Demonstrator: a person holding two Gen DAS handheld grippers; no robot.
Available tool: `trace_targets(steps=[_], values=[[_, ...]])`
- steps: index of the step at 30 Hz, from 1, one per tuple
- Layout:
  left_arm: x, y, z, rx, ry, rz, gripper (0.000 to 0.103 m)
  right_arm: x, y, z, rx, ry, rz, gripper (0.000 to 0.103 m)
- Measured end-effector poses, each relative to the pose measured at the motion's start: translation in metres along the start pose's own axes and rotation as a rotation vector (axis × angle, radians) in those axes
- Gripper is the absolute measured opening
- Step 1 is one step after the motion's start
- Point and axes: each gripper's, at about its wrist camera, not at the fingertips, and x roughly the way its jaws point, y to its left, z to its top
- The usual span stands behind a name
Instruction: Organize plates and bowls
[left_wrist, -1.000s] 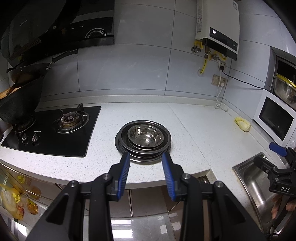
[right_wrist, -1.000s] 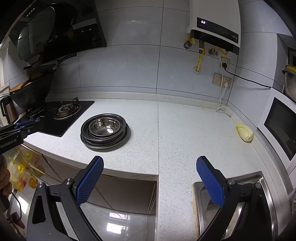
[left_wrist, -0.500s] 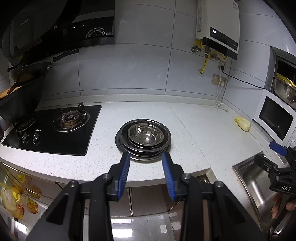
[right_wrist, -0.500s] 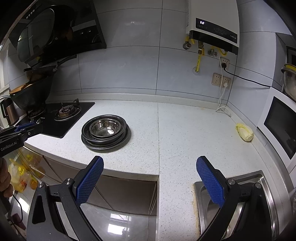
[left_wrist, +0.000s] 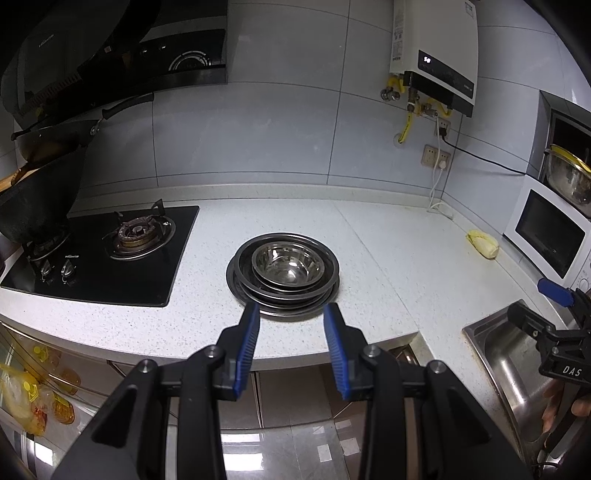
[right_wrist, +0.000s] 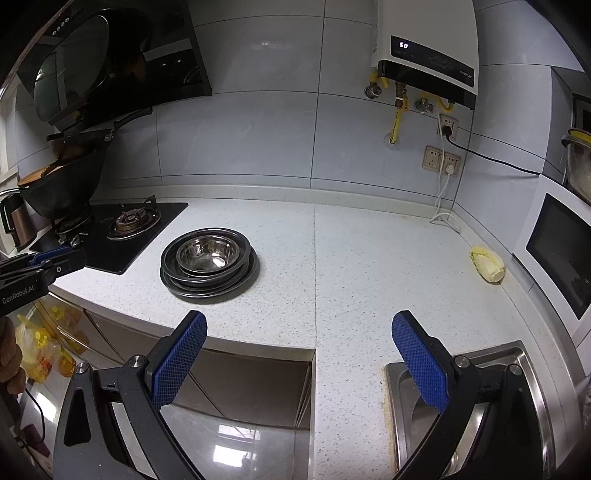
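— Where is it from your jaws?

— The round stack of steel plates with a shiny bowl nested on top (left_wrist: 282, 275) sits dead ahead of my left gripper (left_wrist: 291, 314), half spread and empty. My right gripper (right_wrist: 299, 325) gapes wide, empty, farther off.

— Room?

— Bare speckled white countertop (right_wrist: 369, 266) all round; its front edge seems close.

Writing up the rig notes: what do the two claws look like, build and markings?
Both are black frames with round silver bolts at the joints. The left claw has narrow, ribbed blue pads; the right claw has broad blue pads with a diamond grid. Seen from the opposite camera, the left body reads "GenRobot.AI", the right "DAS". No sleeves visible.
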Motion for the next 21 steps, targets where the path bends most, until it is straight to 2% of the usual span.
trace_targets(steps=[21], values=[[0.0014,-0.0012,-0.0005,-0.005,0.006,0.001,0.034,0.0019,0.0062,-0.0026,-0.022,0.007,0.004,0.099]])
